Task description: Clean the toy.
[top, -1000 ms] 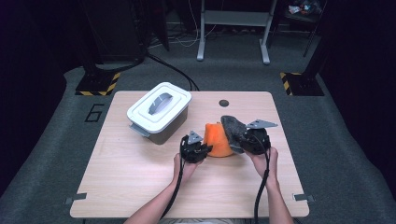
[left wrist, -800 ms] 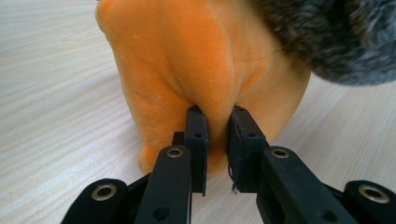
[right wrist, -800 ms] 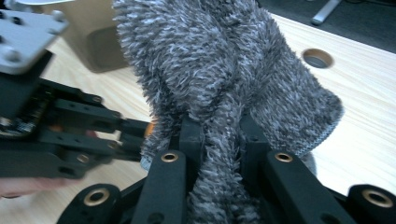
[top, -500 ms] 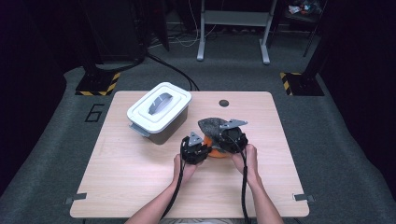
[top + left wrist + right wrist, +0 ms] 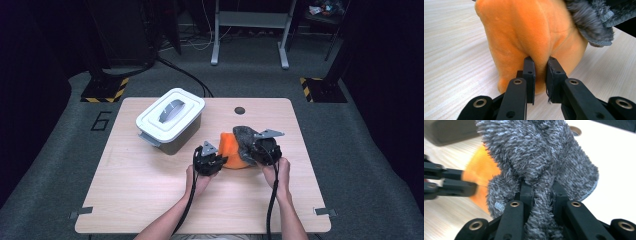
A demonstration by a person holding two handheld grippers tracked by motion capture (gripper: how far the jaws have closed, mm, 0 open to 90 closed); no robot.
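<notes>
On the wooden counter (image 5: 150,200) an orange plush piece (image 5: 231,150) stands a little right of the middle, and both claws hold soft things there. The left claw (image 5: 214,158) is closed on a fold of this orange plush piece (image 5: 529,32) – in the left gripper view the two black jaws pinch the fabric low on its near side, and the fabric bulges out between them. The right claw (image 5: 252,145) is closed on a grey fuzzy cloth (image 5: 244,135); in the right gripper view a strand of this grey fuzzy cloth (image 5: 541,170) is squeezed between the jaws and the rest rises above them in thick folds. The grey cloth lies against the right, upper side of the orange piece and touches it – part of the orange shows behind it at the left of the right gripper view. The person's hands (image 5: 280,172) come from the near edge of the counter, each with a black cable behind the claw. To the far left, well apart from the plush, a white box with a closed lid and a grey handle (image 5: 170,117) sits on the counter. A small dark round hole (image 5: 240,110) is near the far edge.
</notes>
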